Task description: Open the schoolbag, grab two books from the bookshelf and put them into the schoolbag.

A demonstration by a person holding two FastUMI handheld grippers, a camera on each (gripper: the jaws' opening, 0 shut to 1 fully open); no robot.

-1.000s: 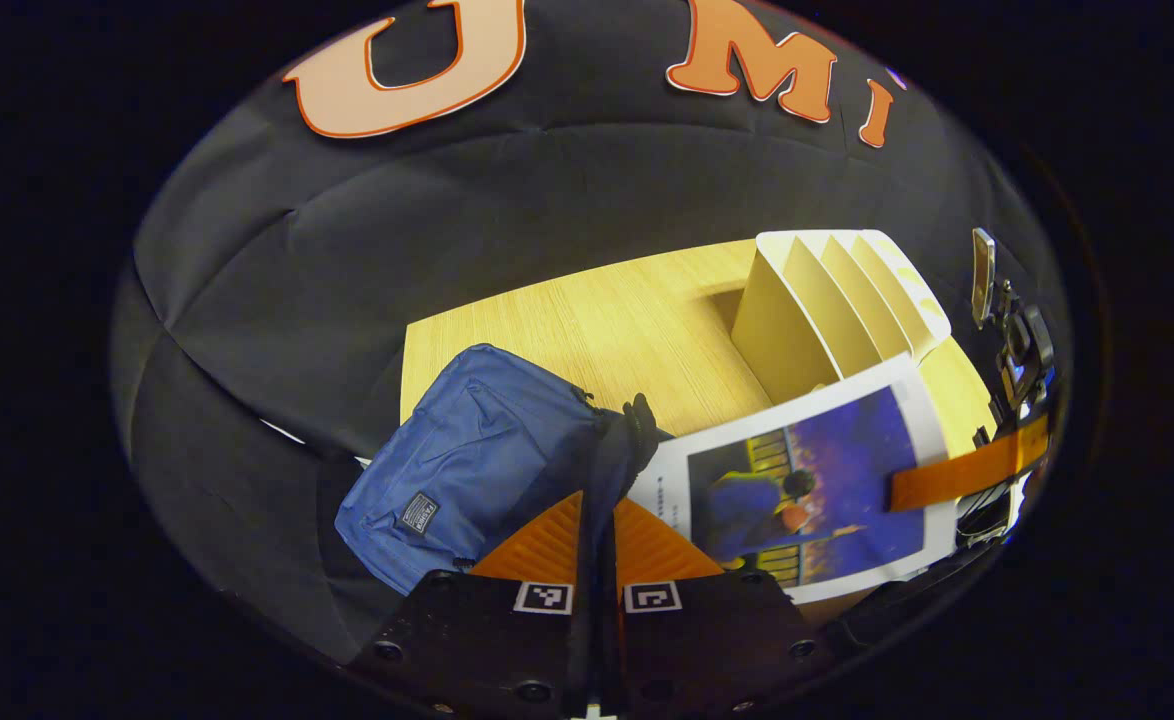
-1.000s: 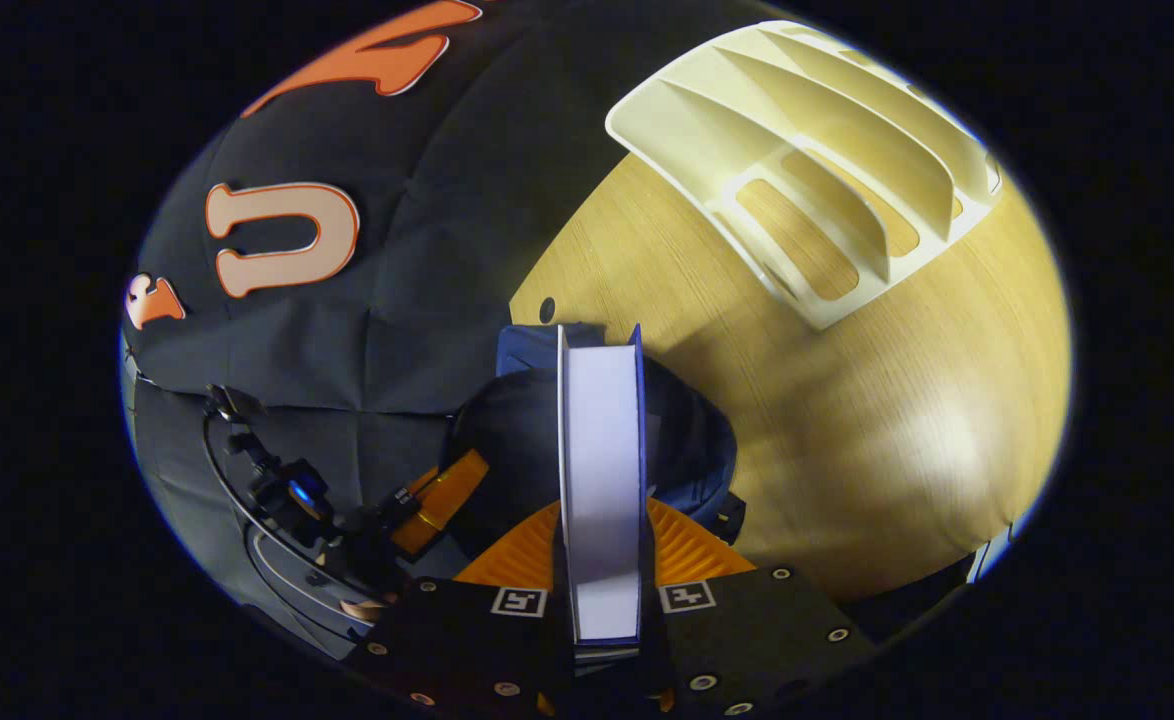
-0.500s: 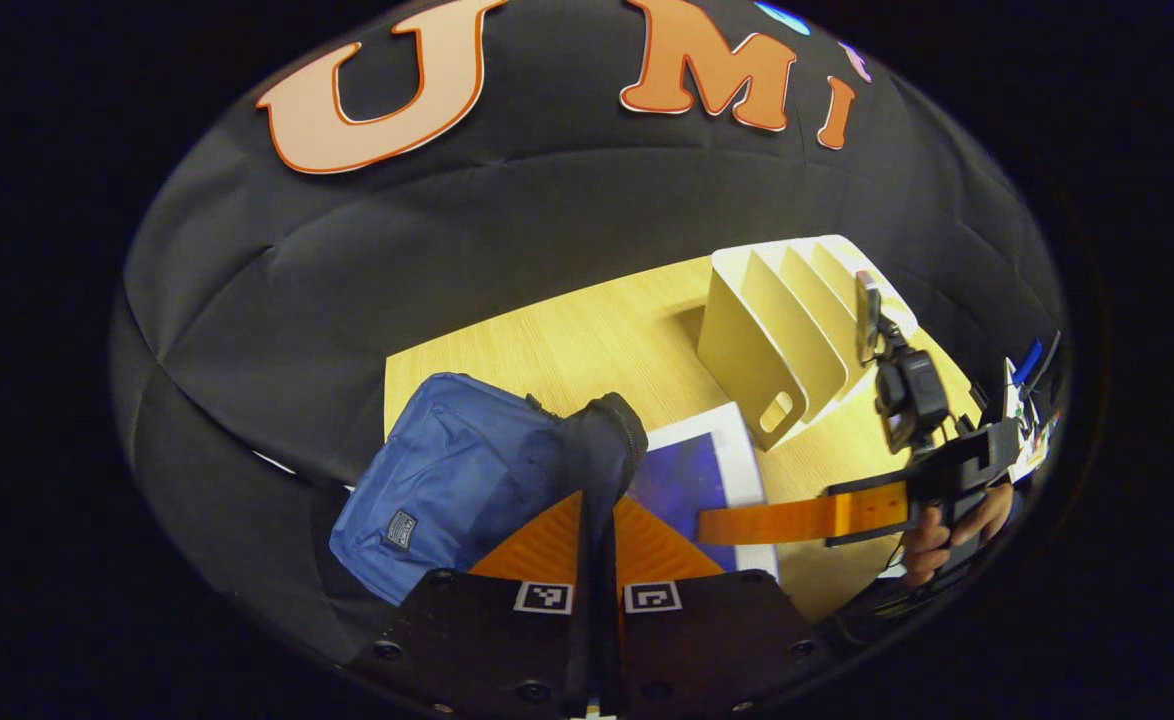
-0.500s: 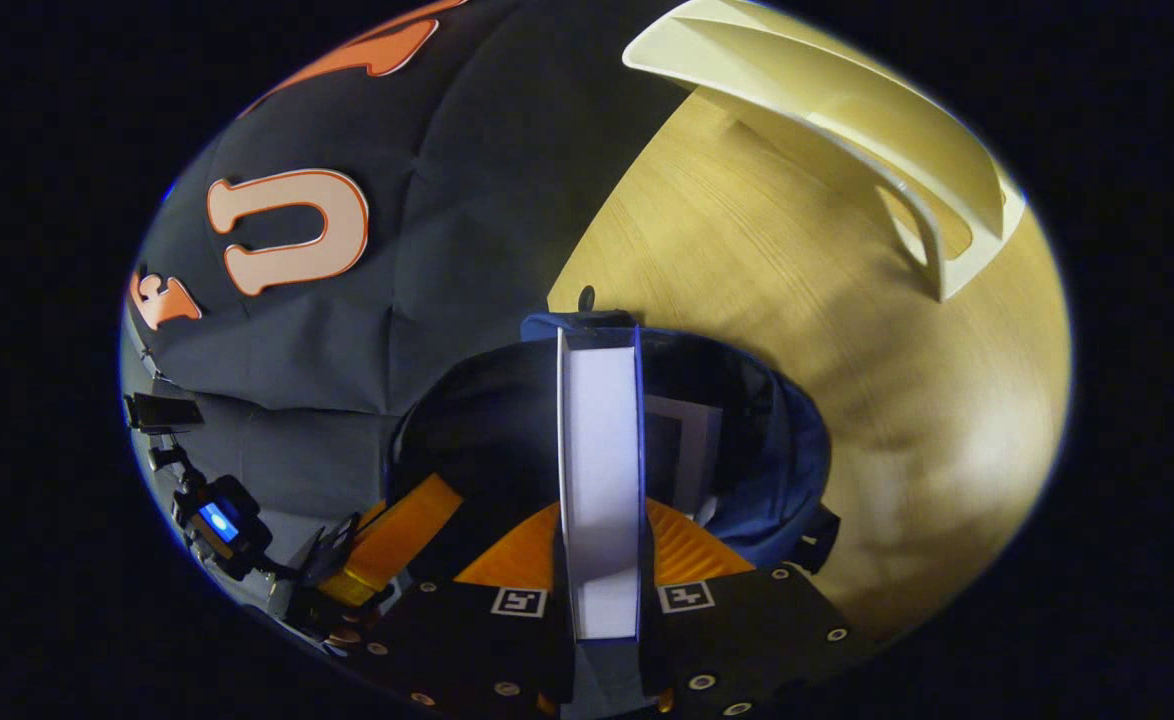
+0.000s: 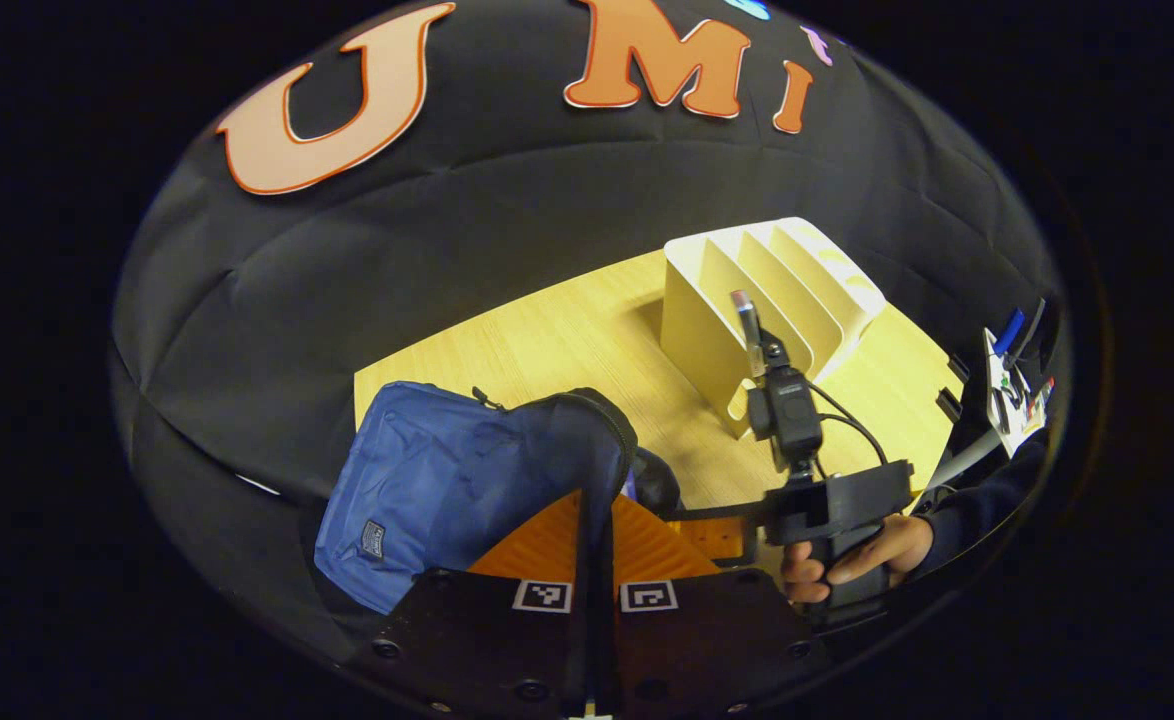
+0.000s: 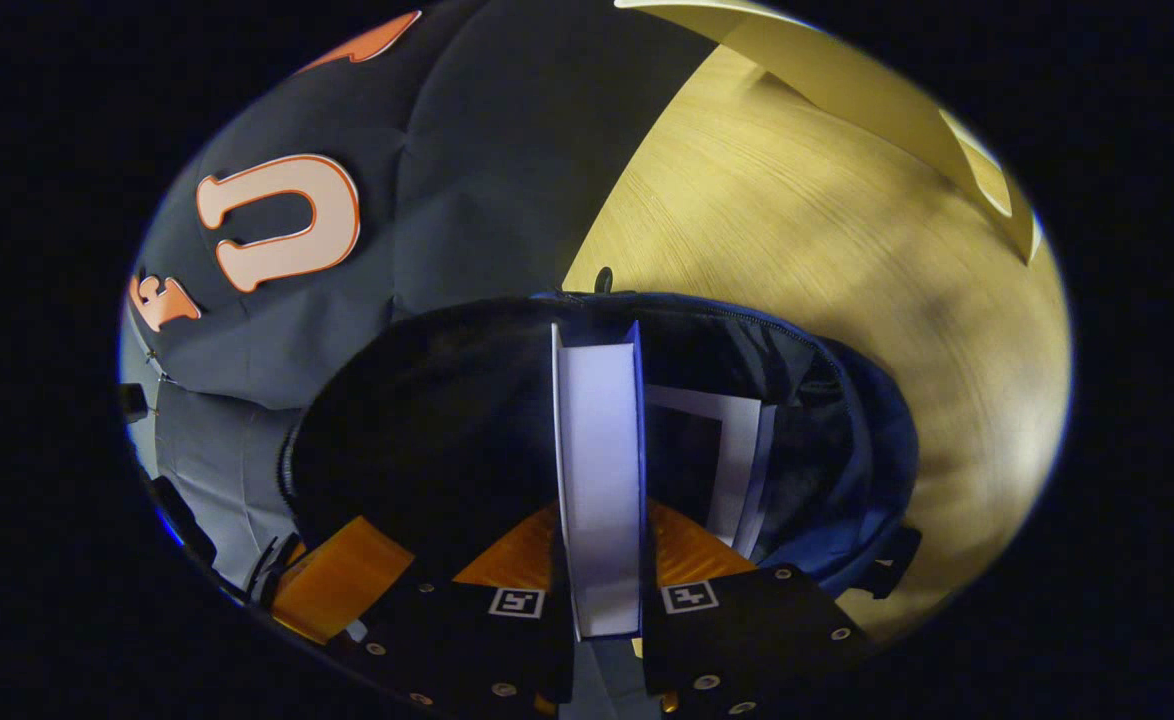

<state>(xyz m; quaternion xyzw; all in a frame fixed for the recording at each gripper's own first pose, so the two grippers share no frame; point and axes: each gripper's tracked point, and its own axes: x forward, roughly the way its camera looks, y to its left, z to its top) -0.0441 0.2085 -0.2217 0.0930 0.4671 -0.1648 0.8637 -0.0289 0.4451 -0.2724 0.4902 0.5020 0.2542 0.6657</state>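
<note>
Already the bag (image 6: 847,440) is opened and one book (image 6: 717,450) lies inside; a second book (image 6: 599,480) is clamped by the right gripper (image 6: 602,560) and lowered in, while the rim (image 5: 597,440) is pinched by the left gripper (image 5: 597,540).

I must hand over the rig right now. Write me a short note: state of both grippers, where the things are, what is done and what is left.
Left gripper: shut on the rim of the schoolbag, holding its mouth open.
Right gripper: shut on a book, partly lowered into the open bag.
Another book is already inside the bag, beside the held one.
Bookshelf: on the table, its visible slots empty.
Done: bag open, first book in.
Left: probably lower the held book fully, release it, then let go of the rim.
</note>
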